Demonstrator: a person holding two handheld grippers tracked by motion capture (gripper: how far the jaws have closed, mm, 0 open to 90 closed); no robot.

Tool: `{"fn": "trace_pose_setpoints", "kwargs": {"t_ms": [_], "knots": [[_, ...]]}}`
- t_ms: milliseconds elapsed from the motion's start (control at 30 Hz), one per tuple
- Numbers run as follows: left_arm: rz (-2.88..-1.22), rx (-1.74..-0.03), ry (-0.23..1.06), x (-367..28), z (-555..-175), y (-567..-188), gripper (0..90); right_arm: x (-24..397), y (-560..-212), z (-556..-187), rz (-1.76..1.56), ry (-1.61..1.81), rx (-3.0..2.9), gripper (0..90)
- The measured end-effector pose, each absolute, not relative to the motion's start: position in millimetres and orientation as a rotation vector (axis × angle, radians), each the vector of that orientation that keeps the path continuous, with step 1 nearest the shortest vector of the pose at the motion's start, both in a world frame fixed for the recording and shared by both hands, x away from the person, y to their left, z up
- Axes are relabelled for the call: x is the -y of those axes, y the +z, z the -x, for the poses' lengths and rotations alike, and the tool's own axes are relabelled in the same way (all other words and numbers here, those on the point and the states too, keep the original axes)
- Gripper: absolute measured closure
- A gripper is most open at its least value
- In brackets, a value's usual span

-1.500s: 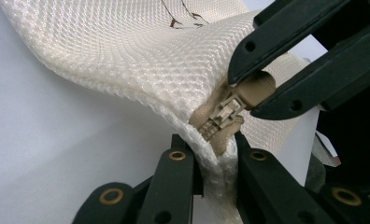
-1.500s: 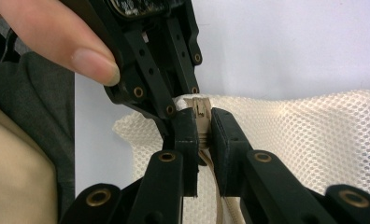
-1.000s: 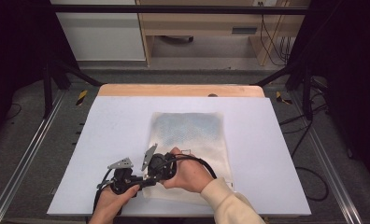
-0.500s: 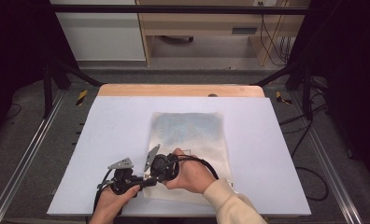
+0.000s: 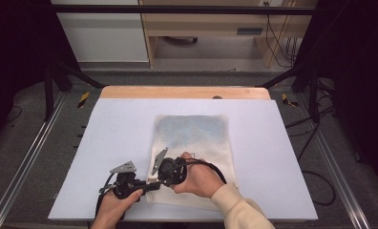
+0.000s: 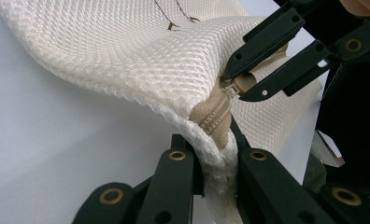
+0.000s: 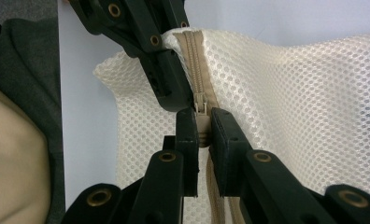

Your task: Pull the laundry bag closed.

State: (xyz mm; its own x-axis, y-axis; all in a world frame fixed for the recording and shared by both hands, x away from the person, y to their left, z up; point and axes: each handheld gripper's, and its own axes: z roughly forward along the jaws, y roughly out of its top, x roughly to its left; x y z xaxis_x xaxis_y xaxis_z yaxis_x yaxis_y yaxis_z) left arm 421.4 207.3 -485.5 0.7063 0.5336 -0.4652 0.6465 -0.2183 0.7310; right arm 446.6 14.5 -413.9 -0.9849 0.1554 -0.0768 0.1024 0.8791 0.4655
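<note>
Up close, beige zipper pull [image 7: 200, 122] between fingers [image 7: 188, 135].

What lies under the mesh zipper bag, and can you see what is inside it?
The mesh bag lies on the white table, its near corner lifted by both grippers. A bluish-grey shade shows through the mesh; what it is cannot be told.

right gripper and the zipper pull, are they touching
Touching: the right gripper view shows the right gripper clamped on the zipper pull of the mesh bag.
</note>
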Motion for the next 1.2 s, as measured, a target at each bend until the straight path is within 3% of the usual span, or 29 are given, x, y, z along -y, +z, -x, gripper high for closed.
{"fn": "trace_pose_setpoints", "kwargs": {"t_ms": [1200], "knots": [[-1.914,-0.887,-0.097,-205.5,-418.4,-482.4,85.2,8.7,-424.4,-443.2,-0.265,0.848,-2.884,82.2]]}}
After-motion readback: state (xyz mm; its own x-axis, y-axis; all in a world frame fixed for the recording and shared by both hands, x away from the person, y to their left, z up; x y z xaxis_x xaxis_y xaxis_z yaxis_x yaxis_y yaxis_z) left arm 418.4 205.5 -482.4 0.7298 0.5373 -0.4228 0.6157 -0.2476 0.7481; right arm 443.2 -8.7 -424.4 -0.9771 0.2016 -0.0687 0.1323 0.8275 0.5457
